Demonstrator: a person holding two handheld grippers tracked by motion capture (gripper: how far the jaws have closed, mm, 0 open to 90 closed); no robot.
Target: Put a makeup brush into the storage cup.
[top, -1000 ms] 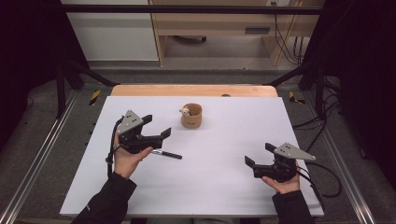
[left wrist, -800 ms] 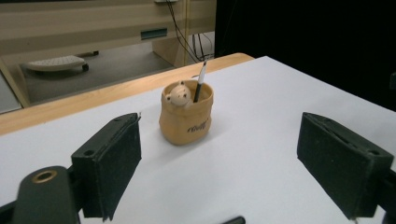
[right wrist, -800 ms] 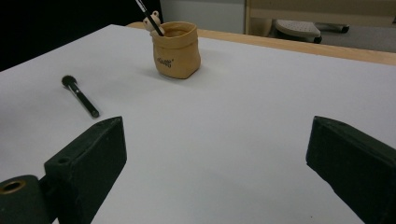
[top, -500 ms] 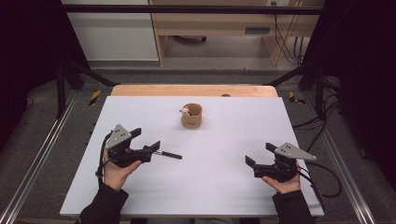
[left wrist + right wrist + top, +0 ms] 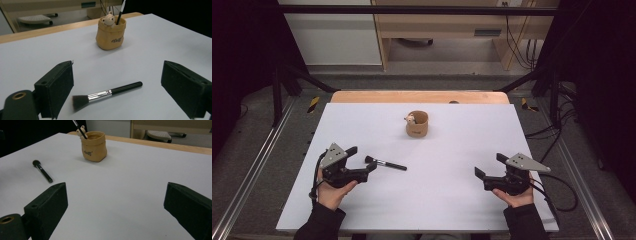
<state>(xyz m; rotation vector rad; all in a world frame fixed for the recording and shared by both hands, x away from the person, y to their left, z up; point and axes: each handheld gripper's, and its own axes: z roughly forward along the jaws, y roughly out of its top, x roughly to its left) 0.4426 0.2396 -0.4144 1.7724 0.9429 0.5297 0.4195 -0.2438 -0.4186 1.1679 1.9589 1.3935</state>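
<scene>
From above: your left claw [image 5: 360, 161] low over white worktop [image 5: 452, 200], jaws spread wide, makeup brush [image 5: 385, 163] flat just ahead of its tips, bristles toward claw, not touching. Your right claw [image 5: 488, 166] wide too, well apart from brush. Tan cup [image 5: 417, 124] farther back. Left claw view: brush [image 5: 106, 94] lies crosswise between open jaws, bristles near left jaw. Right claw view: jaws wide, nothing between; brush [image 5: 42, 171] far left, cup [image 5: 94, 146] beyond.
</scene>
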